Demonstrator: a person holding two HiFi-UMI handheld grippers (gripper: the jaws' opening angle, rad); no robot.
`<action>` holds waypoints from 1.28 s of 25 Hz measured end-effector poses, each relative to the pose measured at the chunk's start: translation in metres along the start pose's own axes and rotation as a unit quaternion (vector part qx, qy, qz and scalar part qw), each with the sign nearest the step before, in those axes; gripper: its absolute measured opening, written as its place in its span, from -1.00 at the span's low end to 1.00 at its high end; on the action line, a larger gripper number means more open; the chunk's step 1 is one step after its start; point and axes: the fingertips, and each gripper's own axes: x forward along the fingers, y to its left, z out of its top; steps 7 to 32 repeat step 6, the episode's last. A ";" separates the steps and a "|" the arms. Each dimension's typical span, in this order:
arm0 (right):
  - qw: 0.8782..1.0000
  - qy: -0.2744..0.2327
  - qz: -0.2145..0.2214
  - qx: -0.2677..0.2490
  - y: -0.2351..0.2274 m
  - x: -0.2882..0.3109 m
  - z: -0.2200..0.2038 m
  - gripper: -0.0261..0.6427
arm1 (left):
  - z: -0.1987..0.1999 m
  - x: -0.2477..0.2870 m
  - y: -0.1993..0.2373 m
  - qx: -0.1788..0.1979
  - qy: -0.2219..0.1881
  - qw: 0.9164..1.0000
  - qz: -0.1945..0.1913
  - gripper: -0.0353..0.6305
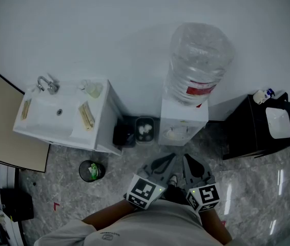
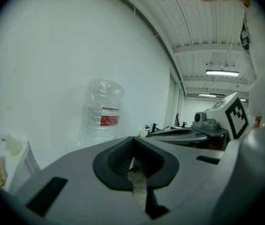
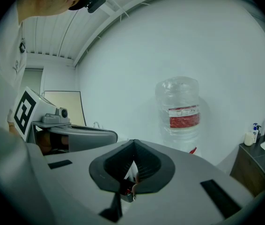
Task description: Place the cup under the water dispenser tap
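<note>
Left gripper (image 2: 133, 144) and right gripper (image 3: 134, 146), jaws pressed together, faced the water dispenser (image 1: 182, 124); its bottle (image 1: 199, 60) stood upright.

You face a plain white wall (image 1: 109, 14); at frame left stands a white washbasin cabinet (image 1: 104, 118), at right a black cabinet (image 1: 247, 132), on grey marbled floor (image 1: 257, 188).

No legible text; print on red label (image 1: 201, 90) of water bottle (image 1: 197, 55) too small.
</note>
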 end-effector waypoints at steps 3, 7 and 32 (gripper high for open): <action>1.000 0.001 0.001 -0.002 0.001 0.000 -0.001 -0.88 | -0.001 0.000 -0.002 0.001 0.001 1.000 -0.001 -0.88; 1.000 0.001 0.000 -0.003 -0.001 0.001 -0.002 -0.88 | -0.003 0.002 -0.003 0.003 0.001 1.000 -0.002 -0.88; 1.000 0.001 0.000 -0.003 -0.001 0.001 -0.002 -0.88 | -0.003 0.002 -0.003 0.003 0.001 1.000 -0.002 -0.88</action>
